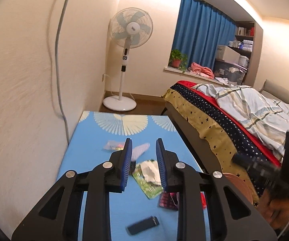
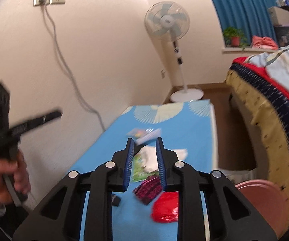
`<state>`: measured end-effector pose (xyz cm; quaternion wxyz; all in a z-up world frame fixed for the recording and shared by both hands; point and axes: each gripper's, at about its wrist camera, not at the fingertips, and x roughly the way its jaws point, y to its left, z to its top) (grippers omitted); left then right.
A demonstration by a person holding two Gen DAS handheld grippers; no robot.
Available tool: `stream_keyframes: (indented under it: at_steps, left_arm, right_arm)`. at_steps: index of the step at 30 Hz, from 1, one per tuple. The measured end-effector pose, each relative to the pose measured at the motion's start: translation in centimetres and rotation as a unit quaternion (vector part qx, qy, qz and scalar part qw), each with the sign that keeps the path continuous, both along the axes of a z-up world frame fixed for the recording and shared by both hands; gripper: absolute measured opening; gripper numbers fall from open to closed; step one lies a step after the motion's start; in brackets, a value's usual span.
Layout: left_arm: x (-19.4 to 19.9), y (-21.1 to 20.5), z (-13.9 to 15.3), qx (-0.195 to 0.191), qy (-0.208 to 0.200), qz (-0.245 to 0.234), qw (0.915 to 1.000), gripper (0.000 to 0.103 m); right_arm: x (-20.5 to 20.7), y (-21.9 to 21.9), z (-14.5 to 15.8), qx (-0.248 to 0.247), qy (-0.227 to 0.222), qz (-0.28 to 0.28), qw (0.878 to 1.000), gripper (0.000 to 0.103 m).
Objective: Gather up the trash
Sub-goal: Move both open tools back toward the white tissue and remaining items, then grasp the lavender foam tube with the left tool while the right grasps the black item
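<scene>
The trash is scattered on the blue bench [image 1: 96, 180]: a white crumpled tissue [image 1: 150, 170] lying on a green wrapper [image 1: 147, 186], a dark pink-patterned packet [image 2: 147, 190], a red bag [image 2: 165, 208] and a black lighter [image 1: 143, 228]. Nothing is held by the left gripper [image 1: 143, 146] or the right gripper [image 2: 143, 145], whose jaws are seen narrowly parted above the litter. A pink bin [image 2: 265, 196] is seen beside the bench, next to the bed [image 1: 214, 116].

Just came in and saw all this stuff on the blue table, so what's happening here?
A person holds a gripper in each hand above a blue table strewn with litter: a white tissue on a green wrapper, a red bag, a dark patterned packet. The left gripper and right gripper hover with jaws apart and nothing between them. A pink bin waits beside the table.
</scene>
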<state>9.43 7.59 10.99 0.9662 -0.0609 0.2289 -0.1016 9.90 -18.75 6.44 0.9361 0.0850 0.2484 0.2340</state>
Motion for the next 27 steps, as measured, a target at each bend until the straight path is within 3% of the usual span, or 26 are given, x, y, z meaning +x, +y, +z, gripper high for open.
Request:
stream_keyframes:
  at_steps: [6, 11, 14, 20, 27]
  left_arm:
    - [2.7, 1.3, -0.9, 0.026, -0.006, -0.03, 0.9992, 0.025]
    - [4.6, 2.9, -3.1, 0.004, 0.013, -0.034, 0.9993, 0.024]
    - [5.4, 3.2, -4.0, 0.004, 0.02, -0.037, 0.9991, 0.024]
    - [6.7, 4.1, -5.3, -0.013, 0.041, -0.038, 0.9984, 0.024]
    - [8.1, 4.0, -7.2, -0.022, 0.065, -0.04, 0.9968, 0.024]
  right_arm:
    - [-0.3, 5.5, -3.4, -0.004, 0.012, 0.06, 0.998, 0.023]
    - [0.3, 9.4, -6.9, -0.037, 0.046, 0.104, 0.993, 0.025]
    - [0.8, 10.9, -9.3, -0.062, 0.074, 0.121, 0.988, 0.042]
    - [1.2, 12.9, -12.4, -0.105, 0.106, 0.129, 0.98, 0.059]
    - [1.8, 13.4, -14.0, -0.119, 0.134, 0.132, 0.975, 0.056]
